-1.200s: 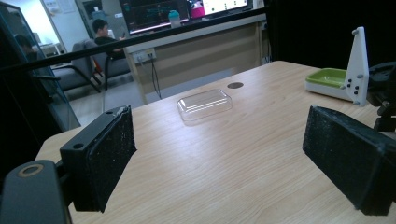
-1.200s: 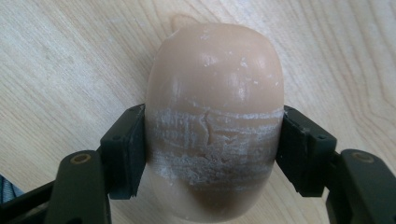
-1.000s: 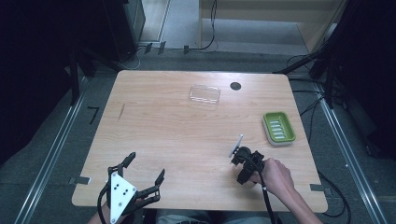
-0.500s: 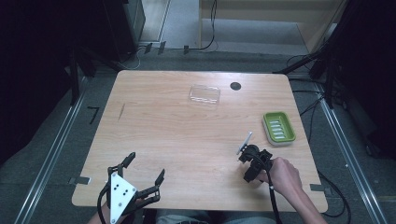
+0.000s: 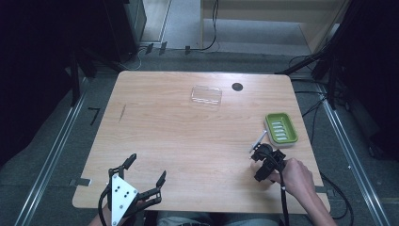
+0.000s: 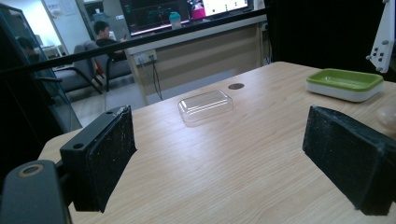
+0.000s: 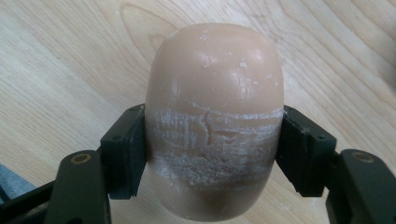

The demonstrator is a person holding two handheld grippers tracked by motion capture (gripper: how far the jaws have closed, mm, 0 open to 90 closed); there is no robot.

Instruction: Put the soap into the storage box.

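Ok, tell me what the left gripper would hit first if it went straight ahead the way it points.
Probably the clear plastic lid, lying roughly ahead between the open jaws of the left gripper; bare wooden table before it. Depth is uncertain.

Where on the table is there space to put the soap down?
Bare wood lies between the clear plastic lid and the open left gripper. It is crowded near the green soap dish, where the right gripper holds the beige oval soap bar.

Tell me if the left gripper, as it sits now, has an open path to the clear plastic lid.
Probably yes. The left gripper sits at the near table edge with its jaws wide open and nothing between them, and only bare tabletop lies between it and the clear plastic lid. The lid is far across the table, so it would take a long reach.
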